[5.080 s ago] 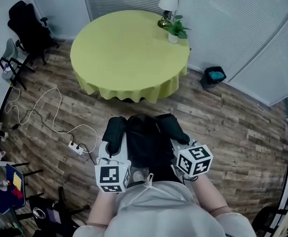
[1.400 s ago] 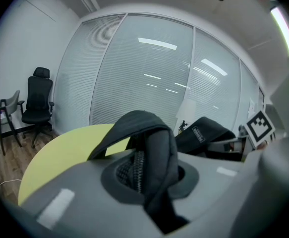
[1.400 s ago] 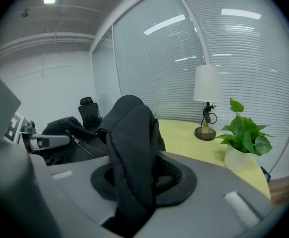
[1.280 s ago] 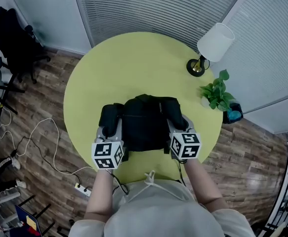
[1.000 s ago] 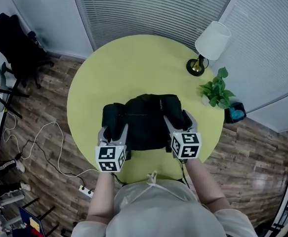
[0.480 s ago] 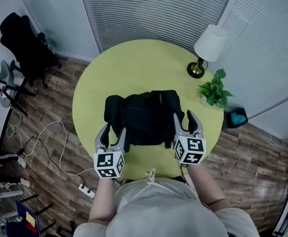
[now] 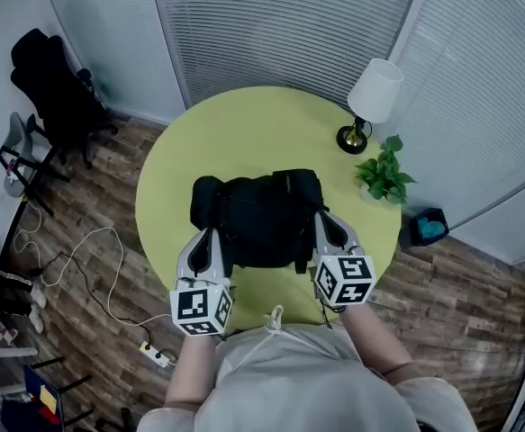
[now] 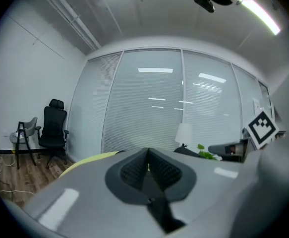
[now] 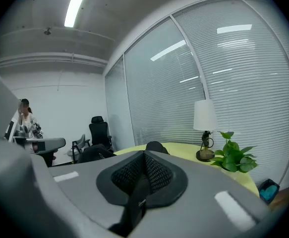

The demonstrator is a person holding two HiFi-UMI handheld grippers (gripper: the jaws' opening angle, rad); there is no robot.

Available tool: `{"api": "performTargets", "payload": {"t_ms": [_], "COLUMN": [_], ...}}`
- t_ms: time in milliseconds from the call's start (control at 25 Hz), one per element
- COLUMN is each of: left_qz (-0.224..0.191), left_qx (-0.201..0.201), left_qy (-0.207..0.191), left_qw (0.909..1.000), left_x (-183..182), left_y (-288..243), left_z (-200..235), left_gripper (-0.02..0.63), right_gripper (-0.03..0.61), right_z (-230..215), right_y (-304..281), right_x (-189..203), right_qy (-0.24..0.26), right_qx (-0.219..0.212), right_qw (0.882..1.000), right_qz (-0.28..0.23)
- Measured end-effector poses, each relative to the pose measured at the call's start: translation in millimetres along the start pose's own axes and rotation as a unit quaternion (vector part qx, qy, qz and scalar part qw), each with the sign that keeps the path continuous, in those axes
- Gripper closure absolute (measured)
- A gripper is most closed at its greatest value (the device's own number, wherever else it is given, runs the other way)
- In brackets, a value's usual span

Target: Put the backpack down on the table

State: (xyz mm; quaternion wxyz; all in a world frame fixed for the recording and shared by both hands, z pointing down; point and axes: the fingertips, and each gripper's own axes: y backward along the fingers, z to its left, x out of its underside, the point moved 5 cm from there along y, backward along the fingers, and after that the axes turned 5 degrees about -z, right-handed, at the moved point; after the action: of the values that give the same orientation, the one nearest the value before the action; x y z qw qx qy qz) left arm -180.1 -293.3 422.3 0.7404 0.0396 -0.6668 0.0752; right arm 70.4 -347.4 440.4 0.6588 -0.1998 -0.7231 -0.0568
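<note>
The backpack (image 7: 260, 216) is laid on the bench (image 7: 244, 124), long axis 9-to-3. It is found at 1 o'clock of the left gripper (image 7: 210, 241) and 11 o'clock of the right gripper (image 7: 327, 228), equally near. Both pairs of fingers are closed on nothing.

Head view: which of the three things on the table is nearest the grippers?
The black backpack, just ahead of the left gripper and right gripper; the lamp and potted plant stand farther right.

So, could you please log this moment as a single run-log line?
backpack: lying on table | left gripper: shut, empty | right gripper: shut, empty | task: put-down done
</note>
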Motion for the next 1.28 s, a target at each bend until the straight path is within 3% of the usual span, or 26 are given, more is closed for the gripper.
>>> {"api": "performTargets", "payload": {"t_ms": [360, 600, 1120, 1280], "left_qz": [0.028, 0.024, 0.055, 0.069], "left_qx": [0.025, 0.024, 0.048, 0.041], "left_qy": [-0.077, -0.066, -0.063, -0.041], "left_qw": [0.9963, 0.9972, 0.9954, 0.9959], "left_x": [1.1, -3.9, 12.9, 18.0], "left_y": [-5.0, -5.4, -5.1, -5.3], "left_z": [-12.9, -12.7, -17.4, -10.6], "left_gripper": [0.607, 0.607, 0.607, 0.607], "right_gripper": [0.581, 0.581, 0.581, 0.581], "right_z": [29.8, 44.7, 51.6, 55.9], "right_y": [-5.2, -3.3, -4.7, -2.7], "right_x": [-2.5, -2.1, 17.8, 20.2], "right_qy": [0.028, 0.041, 0.058, 0.065], "right_qx": [-0.046, -0.065, -0.075, -0.082], "right_qw": [0.999, 0.997, 0.994, 0.993], "right_qz": [0.002, 0.016, 0.057, 0.059]}}
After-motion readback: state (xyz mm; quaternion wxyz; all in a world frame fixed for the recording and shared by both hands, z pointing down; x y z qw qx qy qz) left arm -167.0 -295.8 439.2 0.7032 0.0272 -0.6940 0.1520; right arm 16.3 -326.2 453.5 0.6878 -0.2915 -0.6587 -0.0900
